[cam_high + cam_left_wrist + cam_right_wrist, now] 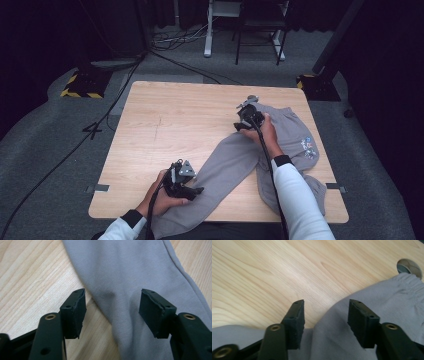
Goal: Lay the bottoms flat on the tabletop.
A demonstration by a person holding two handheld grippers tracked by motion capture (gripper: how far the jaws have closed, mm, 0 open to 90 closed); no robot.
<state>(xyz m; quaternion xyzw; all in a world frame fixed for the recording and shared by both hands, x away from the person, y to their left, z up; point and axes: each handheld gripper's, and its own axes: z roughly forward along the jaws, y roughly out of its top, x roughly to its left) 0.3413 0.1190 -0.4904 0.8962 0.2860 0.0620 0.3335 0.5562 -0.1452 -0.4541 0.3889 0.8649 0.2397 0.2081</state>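
Item one, the largest: the wooden table [170, 120], pale grain, set on a grey floor [45, 150] crossed by black cables.

Item two: the grey sweatpants [235, 160], spread over the right half of the table. The waist end lies toward the far right corner; one leg runs diagonally down to the near edge, where its end hangs just past the tabletop beside my left hand. The other leg lies folded at the near right. A small coloured print [308, 146] sits on the cloth near the right edge. In the right gripper view the gathered elastic waistband [409, 281] shows at upper right, close to a round cable hole [409, 267] in the table.

Item three: my right gripper [246, 119], held over the waist area of the sweatpants. Its jaws stand spread, with grey cloth lying beneath and between them, not pinched.

Item four: my left gripper [186, 186], at the near edge, over the lower leg. Its jaws are likewise apart; the cloth lies below them with a slight crease, and the pads [77, 312] do not press on it.
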